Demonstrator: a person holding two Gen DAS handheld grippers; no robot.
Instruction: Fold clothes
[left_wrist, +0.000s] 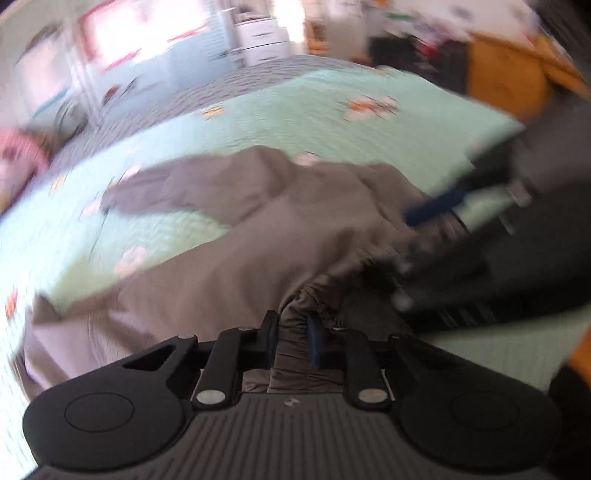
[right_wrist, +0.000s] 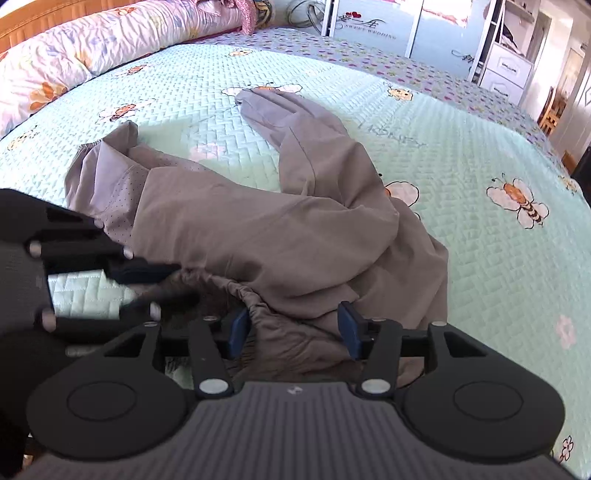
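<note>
Left gripper pinching waistband, trousers crumpled

One grey garment, two claws.

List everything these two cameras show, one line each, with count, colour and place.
trousers: one pair, grey-brown, crumpled on the bed, elastic waistband nearest the grippers, legs trailing away.
quilt: one, pale green with bee prints, covering the bed under the trousers.
rolled duvet: one, pink-white floral, along the far left edge of the bed.
wardrobe: one, pale blue and white, beyond the bed.
drawer unit: one, white, right of the wardrobe.
left gripper: one, black, blue pads, closed on the waistband.
right gripper: one, black, blue pads, open around the gathered waistband.
</note>
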